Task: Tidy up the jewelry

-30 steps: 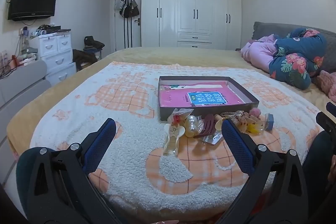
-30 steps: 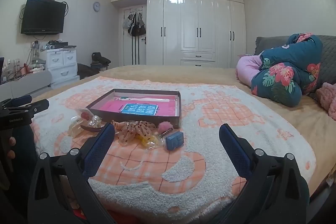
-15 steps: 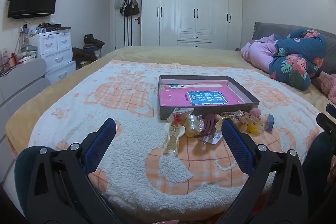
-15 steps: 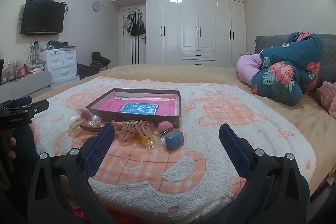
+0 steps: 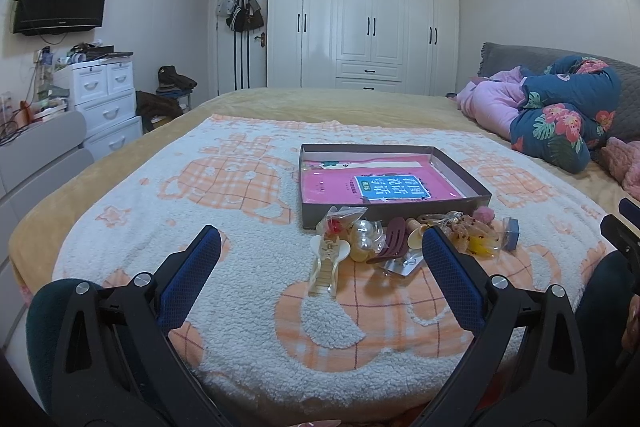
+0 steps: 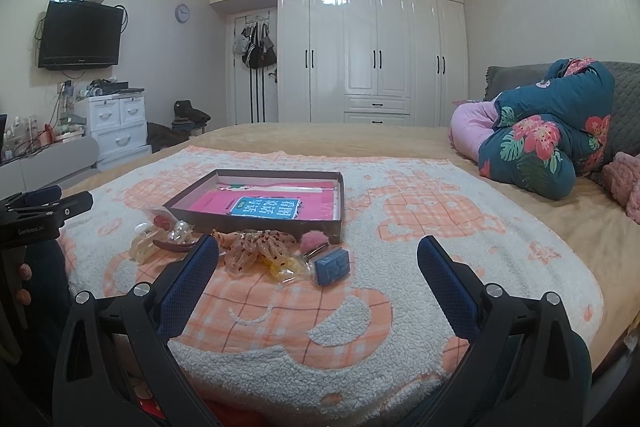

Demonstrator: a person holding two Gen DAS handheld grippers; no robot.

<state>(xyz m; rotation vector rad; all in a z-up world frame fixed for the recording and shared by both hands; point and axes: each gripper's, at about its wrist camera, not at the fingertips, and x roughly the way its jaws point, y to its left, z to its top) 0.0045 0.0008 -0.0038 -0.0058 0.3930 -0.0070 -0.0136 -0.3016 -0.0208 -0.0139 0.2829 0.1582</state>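
Note:
A shallow dark box [image 5: 460,167] [image 6: 188,195] with a pink and blue booklet inside lies on the fleece blanket. In front of it sits a pile of hair accessories: a cream claw clip [image 5: 327,263] [image 6: 143,247], pearl pieces [image 5: 365,241], a maroon clip [image 5: 394,237], amber clips [image 6: 256,247], a pink pompom [image 6: 311,239] and a small blue box [image 6: 332,265] [image 5: 511,234]. My left gripper [image 5: 320,255] is open and empty, just short of the pile. My right gripper [image 6: 318,261] is open and empty, near the blue box.
The orange-and-white blanket [image 5: 240,195] covers the bed's near end. A floral quilt and pink bedding [image 5: 560,115] are piled at the right. White drawers [image 5: 106,99] stand left of the bed, wardrobes [image 5: 360,23] behind it.
Both views have barely shifted. The grippers stay open and nothing on the blanket has moved.

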